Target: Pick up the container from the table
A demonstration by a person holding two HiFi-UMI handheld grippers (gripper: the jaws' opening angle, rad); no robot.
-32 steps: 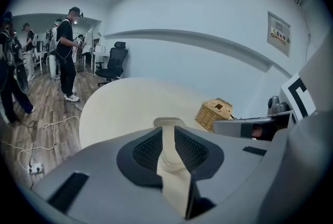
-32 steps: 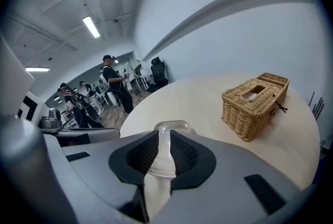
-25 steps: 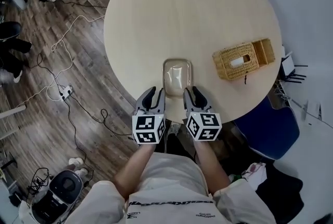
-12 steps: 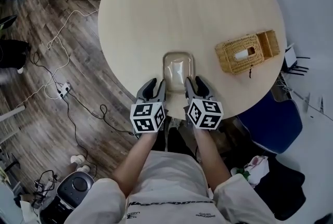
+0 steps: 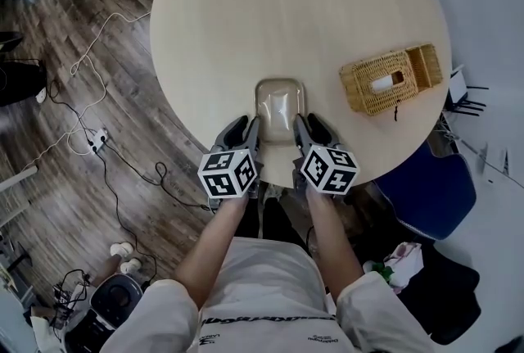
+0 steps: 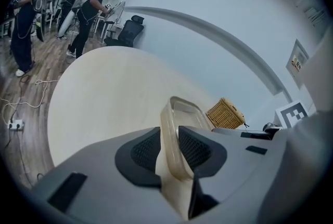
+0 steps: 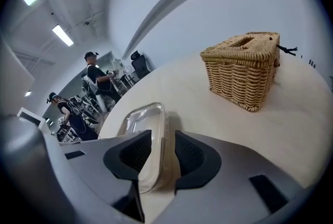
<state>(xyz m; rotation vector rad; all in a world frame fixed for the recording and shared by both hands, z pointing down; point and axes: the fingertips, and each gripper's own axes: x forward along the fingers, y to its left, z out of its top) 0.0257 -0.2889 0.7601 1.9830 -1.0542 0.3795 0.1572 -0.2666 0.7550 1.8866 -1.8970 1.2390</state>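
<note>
A clear shallow plastic container [image 5: 279,104] lies near the front edge of the round pale table [image 5: 270,7]. My left gripper [image 5: 246,131] sits at its near left corner. The left wall [image 6: 167,123] stands between that gripper's jaws [image 6: 169,147], which are closing, with a gap still beside the outer pad. My right gripper [image 5: 309,131] sits at the near right corner. The container's right rim [image 7: 156,134] runs between its wide jaws [image 7: 161,153], with room left on the outer side. The container rests on the table.
A wicker basket [image 5: 385,81] stands on the table to the right, also visible in the right gripper view [image 7: 244,69]. Cables and a power strip [image 5: 98,142] lie on the wooden floor at left. Several people stand far off [image 6: 88,4]. A blue chair [image 5: 426,187] is at the right.
Both grippers have moved forward and down onto the container's near corners, and its side walls now stand between their jaws. Both have also rolled a little.
</note>
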